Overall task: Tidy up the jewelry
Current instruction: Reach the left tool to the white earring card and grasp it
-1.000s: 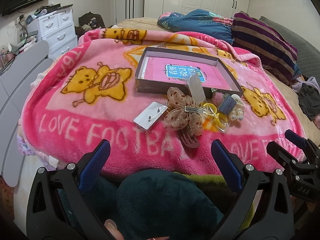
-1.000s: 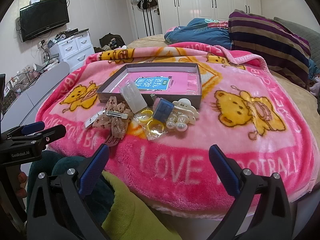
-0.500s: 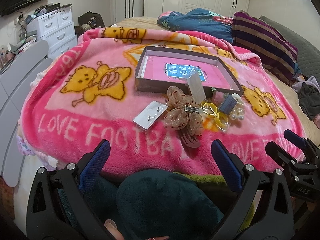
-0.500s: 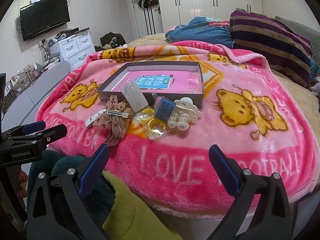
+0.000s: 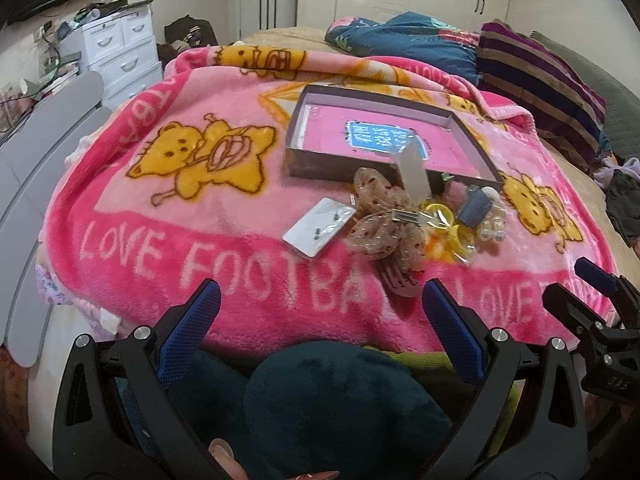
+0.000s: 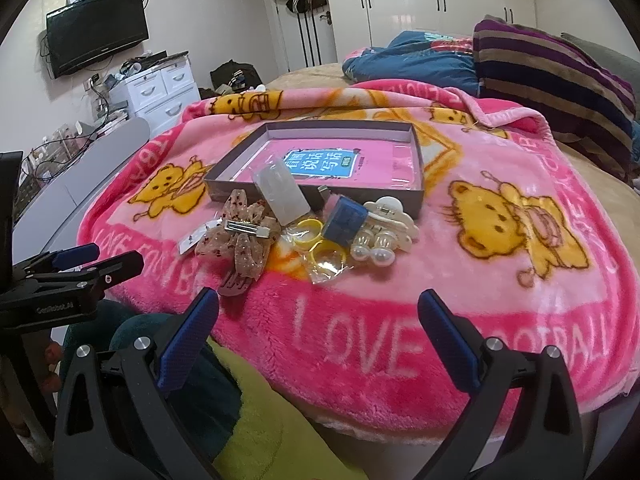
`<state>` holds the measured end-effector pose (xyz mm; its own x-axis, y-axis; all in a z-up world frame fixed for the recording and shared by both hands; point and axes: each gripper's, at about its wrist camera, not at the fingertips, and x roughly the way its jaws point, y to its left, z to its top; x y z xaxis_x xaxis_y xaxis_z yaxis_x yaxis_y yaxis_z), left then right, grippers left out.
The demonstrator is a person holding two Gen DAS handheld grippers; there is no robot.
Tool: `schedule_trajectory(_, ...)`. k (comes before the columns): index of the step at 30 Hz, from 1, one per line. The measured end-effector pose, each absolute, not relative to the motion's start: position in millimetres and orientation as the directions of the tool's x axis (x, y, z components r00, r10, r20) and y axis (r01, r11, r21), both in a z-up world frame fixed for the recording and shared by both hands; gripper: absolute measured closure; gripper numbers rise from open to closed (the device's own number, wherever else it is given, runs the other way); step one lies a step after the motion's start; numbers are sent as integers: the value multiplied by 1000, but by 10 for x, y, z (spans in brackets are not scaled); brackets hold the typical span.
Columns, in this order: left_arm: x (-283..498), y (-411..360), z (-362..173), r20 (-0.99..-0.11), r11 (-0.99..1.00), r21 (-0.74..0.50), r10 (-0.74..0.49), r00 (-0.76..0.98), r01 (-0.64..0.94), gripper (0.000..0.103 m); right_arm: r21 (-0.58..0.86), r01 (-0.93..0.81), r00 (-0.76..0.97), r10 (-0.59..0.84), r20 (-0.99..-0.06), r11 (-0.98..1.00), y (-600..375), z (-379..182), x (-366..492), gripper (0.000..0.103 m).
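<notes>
Jewelry pile (image 6: 304, 232) is heaped on pink blanket (image 6: 400, 320), touching gray tray (image 6: 418, 152); bow clip (image 6: 240, 236) is nearest. Left claw (image 5: 320, 312) and right claw (image 6: 318, 316) are held spread, empty, short of pile.

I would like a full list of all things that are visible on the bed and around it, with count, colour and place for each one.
blanket: one, pink with yellow bears, covering the bed
box: one, grey, shallow, pink inside, mid-blanket
bow clip: one, beige with red dots, in front of the box
earring card: one, white, left of the bow clip
clear case: one, leaning on the box wall
rings: two, yellow, in a clear bag
blue box: one, small
pearl clip: one, white
claw clip: one, cream
drawers: one, white, far left
television: one, black, on the wall
left gripper: open, empty
right gripper: open, empty
</notes>
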<state>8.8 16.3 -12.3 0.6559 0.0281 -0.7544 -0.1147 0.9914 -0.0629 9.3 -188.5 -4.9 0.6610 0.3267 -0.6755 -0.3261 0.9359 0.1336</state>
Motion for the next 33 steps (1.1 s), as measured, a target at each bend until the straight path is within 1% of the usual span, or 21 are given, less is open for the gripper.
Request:
schedule_trajectory(6, 200, 360, -188, -772, 986, -37, 75, 631, -162, 9, 135, -344, 640, 337, -690, 929, -1840, -73, 217, 4)
schedule_trajectory(12, 326, 548, -245, -783, 980, -42, 90, 615, -196, 8, 123, -326, 648, 317, -693, 937, -1898, -78, 349, 4)
schedule_trajectory(17, 427, 626, -247, -785, 978, -54, 83, 613, -201, 9, 126, -292, 643, 292, -708, 948, -2003, -121, 506, 4)
schedule_trajectory(23, 566, 628, -324, -800, 983, -86, 29, 599, -162, 8, 156, -261, 632, 291, -719, 953, -2106, -172, 661, 4)
schedule_trajectory(30, 719, 696, -436, -815, 984, -119, -18, 579, -136, 9, 247, -267, 595, 361, -719, 932, -2070, -216, 821, 4)
schedule_trajectory(33, 785, 686, -479, -823, 988, -84, 3, 568, -127, 9, 261, -276, 590, 377, -714, 925, -2024, -223, 884, 4)
